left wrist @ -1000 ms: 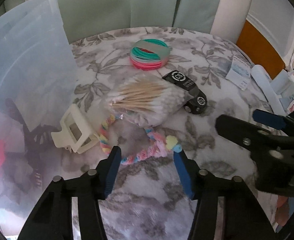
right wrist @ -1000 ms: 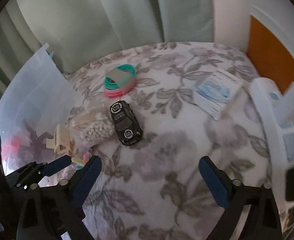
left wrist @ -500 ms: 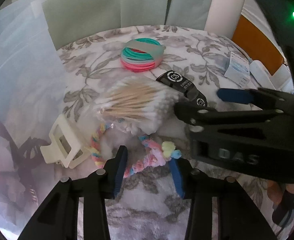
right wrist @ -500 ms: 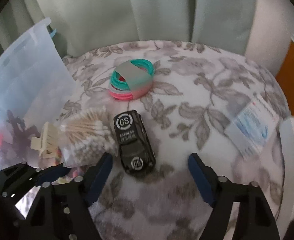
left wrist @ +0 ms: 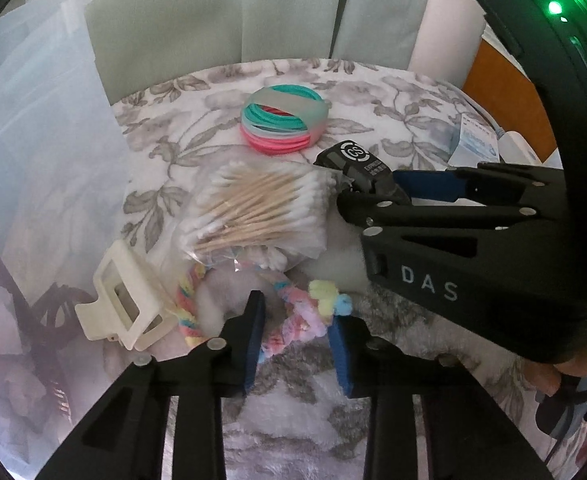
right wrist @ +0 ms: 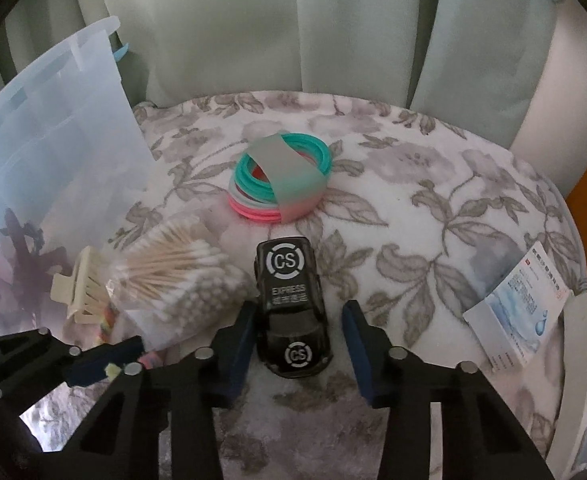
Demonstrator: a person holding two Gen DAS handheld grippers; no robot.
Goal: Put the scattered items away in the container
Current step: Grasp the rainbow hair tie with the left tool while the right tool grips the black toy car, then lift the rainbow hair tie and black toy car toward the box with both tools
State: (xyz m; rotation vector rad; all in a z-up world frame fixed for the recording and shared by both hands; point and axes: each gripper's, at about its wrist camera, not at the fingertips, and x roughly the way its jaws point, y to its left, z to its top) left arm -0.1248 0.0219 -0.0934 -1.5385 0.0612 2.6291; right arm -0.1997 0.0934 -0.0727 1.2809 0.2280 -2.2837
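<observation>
Right tongs (right wrist: 297, 344), spread wide, straddle the hard, smooth toy car (right wrist: 291, 312); grip its sides. Beside it, left tongs (left wrist: 295, 340), part-open, flank the soft braided cord (left wrist: 289, 320).

Your left gripper (left wrist: 298, 338) sits low and near with its blue pads (left wrist: 253, 336) set fairly close but still parted, and your right gripper (right wrist: 299, 342) reaches in from the right, jaws spread wider
</observation>
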